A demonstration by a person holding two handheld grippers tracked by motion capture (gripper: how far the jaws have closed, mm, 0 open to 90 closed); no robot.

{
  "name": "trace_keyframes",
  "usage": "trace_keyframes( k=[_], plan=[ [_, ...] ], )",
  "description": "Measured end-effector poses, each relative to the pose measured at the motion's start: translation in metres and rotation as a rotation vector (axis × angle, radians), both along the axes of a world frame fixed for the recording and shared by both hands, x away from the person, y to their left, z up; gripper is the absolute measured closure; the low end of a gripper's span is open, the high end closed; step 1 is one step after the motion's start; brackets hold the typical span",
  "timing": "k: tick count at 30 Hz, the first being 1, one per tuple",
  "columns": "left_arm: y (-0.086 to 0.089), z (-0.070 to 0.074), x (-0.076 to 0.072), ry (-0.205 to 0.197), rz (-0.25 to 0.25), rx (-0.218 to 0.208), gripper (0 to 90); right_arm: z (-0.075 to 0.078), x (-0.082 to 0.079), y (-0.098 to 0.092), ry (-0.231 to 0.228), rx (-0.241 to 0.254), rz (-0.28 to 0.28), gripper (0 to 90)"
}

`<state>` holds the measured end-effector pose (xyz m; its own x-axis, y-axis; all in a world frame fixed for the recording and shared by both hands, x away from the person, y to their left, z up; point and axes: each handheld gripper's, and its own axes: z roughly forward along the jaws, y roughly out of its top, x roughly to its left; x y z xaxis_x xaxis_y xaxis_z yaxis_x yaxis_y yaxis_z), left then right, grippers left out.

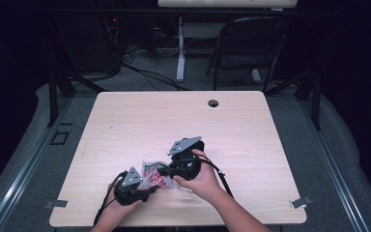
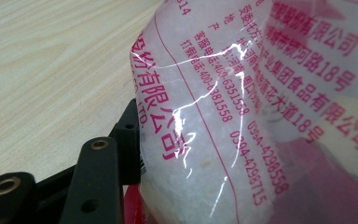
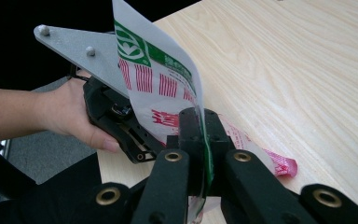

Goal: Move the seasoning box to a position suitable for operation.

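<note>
From the high view, a wooden bench (image 1: pixel 125 121) is seen with both hand-held grippers near its front edge, and a crumpled plastic bag (image 1: pixel 152 176) printed in red and green is stretched between them, just above the bench. In that view the jaws themselves are hidden under the grey plates and hands, so the grips cannot be judged there. In the right gripper view, the right hand-held gripper (image 3: pixel 200 135) is seen with its two black jaws pressed together on a thin edge of the bag (image 3: pixel 163 84), which rises upright from the jaws like a sheet; the left hand-held gripper (image 3: pixel 116 116) is seen beyond the bag, held in a hand (image 3: pixel 70 112). In the left gripper view, the bag (image 2: pixel 242 116) is shown close up: clear film with pink lettering and white grains inside, bulging against the one visible jaw of the left hand-held gripper (image 2: pixel 135 140). The other jaw is covered by the bag, so whether the bag is clamped there cannot be told; the jaws appear partly closed around the bag's bulk.
</note>
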<state>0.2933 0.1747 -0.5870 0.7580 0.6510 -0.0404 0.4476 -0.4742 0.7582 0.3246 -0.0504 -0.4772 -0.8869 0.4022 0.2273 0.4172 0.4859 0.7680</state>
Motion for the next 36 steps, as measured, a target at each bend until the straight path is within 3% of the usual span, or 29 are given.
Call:
trace_keyframes(
  k=[5,10,13,16,21,23,25,29,36],
  plan=[
    [-0.003,0.002,-0.002,0.000,0.006,0.011,50.5,0.001,0.000,-0.003,-0.005,0.004,0.001,89.4],
    [-0.004,0.005,-0.004,0.006,0.024,0.014,51.3,0.003,0.000,-0.010,0.010,0.056,-0.013,87.1],
    [-0.004,0.007,-0.005,0.010,0.048,0.012,51.9,0.006,0.000,-0.016,0.005,0.079,-0.021,82.0],
    [-0.003,0.008,-0.006,0.015,0.066,0.006,52.4,0.010,-0.004,-0.023,-0.026,0.094,-0.042,71.1],
    [-0.006,0.011,-0.008,0.009,0.087,-0.005,53.0,0.012,-0.009,-0.039,-0.045,0.108,-0.066,64.9],
    [-0.007,0.012,-0.008,-0.004,0.099,0.006,53.1,0.012,-0.009,-0.047,-0.041,0.120,-0.076,63.3],
    [-0.008,0.014,-0.008,-0.006,0.112,-0.010,53.2,0.013,-0.008,-0.054,-0.037,0.134,-0.083,62.5],
    [-0.009,0.020,-0.009,-0.029,0.128,-0.020,53.4,0.020,-0.011,-0.068,-0.030,0.201,-0.093,61.7],
    [-0.011,0.032,-0.006,-0.060,0.152,-0.038,53.5,0.025,-0.015,-0.084,-0.052,0.216,-0.123,61.9]
  ],
)
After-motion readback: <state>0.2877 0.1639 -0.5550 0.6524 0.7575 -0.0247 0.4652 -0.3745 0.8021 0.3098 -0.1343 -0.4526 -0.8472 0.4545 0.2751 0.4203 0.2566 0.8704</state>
